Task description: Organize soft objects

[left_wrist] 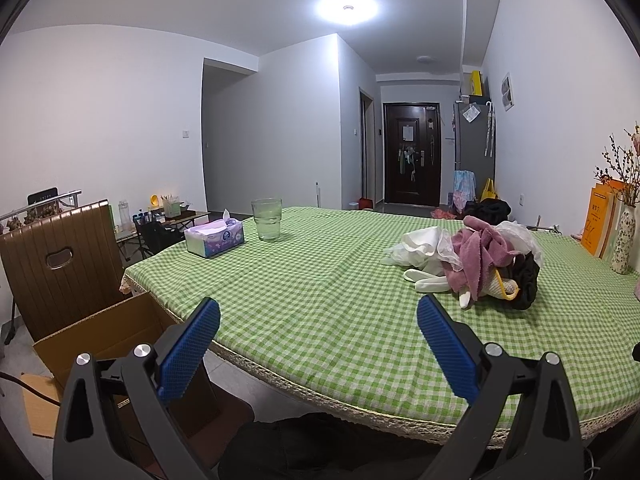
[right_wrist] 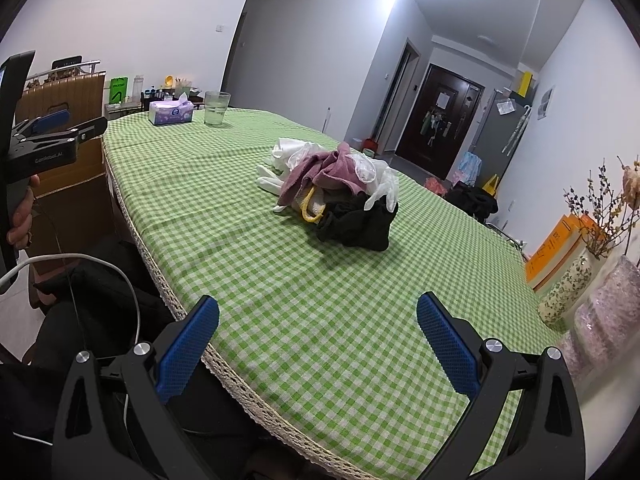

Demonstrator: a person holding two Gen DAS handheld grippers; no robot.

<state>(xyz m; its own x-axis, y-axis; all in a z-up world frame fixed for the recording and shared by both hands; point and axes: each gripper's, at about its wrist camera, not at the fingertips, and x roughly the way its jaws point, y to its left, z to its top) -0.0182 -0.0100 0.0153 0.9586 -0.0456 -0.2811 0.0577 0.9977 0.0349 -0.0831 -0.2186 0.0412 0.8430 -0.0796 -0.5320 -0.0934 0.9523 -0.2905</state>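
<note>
Both the left tool (left_wrist: 318, 320) and right tool (right_wrist: 318, 320) gape wide, empty, near the cloth pile (right_wrist: 336, 188) on the table (right_wrist: 240, 240).

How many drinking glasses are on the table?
1. The drinking glass stands on the green checked tablecloth at the far end, right of the tissue box. None other shows.

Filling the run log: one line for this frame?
left gripper open, empty | right gripper open, empty | pile of soft items untouched on table

Left gripper (left_wrist: 318, 320) fingers spread, empty, above tablecloth (left_wrist: 320, 280); soft pile (left_wrist: 480, 256) ahead right.
</note>
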